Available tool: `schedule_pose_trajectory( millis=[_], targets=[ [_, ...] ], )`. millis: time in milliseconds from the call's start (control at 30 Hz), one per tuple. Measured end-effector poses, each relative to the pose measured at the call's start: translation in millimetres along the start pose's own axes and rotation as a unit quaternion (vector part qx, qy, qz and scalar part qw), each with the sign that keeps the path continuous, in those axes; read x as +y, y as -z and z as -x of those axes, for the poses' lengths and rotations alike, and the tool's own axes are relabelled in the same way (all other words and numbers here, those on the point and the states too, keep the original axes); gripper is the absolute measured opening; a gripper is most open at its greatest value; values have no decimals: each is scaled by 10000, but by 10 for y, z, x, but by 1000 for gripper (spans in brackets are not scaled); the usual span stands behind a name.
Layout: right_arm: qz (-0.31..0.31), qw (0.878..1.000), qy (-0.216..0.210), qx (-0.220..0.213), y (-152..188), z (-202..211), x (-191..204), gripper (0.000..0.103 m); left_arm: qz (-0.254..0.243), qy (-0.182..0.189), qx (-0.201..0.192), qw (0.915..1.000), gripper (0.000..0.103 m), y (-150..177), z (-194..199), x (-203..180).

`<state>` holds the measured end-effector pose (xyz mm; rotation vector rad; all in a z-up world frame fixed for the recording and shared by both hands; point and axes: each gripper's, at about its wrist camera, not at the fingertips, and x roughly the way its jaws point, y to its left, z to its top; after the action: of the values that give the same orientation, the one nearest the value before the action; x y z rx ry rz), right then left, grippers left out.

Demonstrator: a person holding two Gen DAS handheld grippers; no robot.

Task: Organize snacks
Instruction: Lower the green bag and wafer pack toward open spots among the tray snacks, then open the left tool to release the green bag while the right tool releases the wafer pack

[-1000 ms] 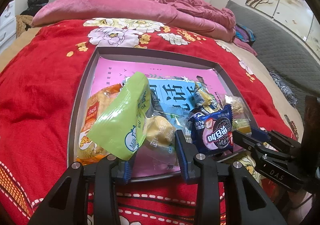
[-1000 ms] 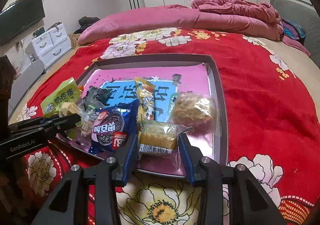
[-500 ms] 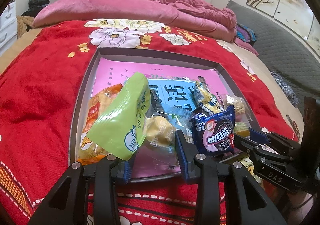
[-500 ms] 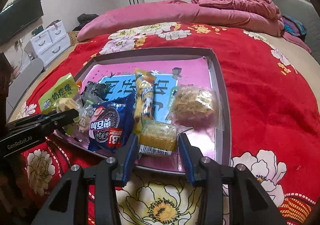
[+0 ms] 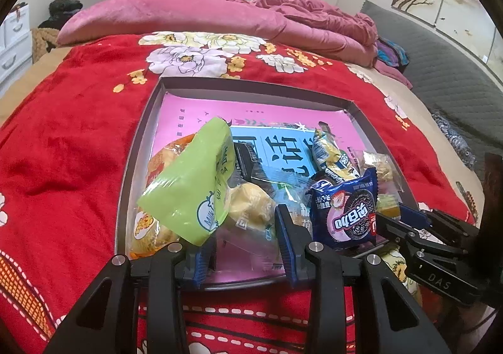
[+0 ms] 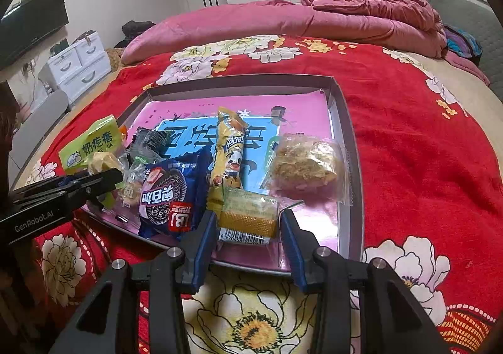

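Left gripper (image 5: 246, 236) fingers clamped on clear crinkly bun packet (image 5: 251, 212); right gripper (image 6: 248, 239) fingers pinch small yellow cake packet (image 6: 248, 217). Both angle down at near rim of grey rectangular tray (image 6: 345, 121) on plush red blanket (image 6: 424, 149). Glossy blue cookie pack (image 6: 169, 193) lies between.

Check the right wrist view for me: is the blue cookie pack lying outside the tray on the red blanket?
No, the blue cookie pack lies inside the tray, at its near left among the other snacks.

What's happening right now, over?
Left tongs around clear pastry packet, right tongs around barcoded packet; grip unclear. Rest heaped in tray. Green bag crowds left tongs.
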<state>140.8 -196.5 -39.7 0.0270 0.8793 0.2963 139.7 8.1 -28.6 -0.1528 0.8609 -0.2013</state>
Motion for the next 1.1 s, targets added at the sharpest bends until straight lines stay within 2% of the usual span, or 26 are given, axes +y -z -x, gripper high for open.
schedule_pose_trajectory(
  millis=[1100],
  targets=[
    [-153, 9999, 27, 2, -4, 24, -68, 49, -67, -86, 5, 9999, 52, -5, 22, -11]
  ],
)
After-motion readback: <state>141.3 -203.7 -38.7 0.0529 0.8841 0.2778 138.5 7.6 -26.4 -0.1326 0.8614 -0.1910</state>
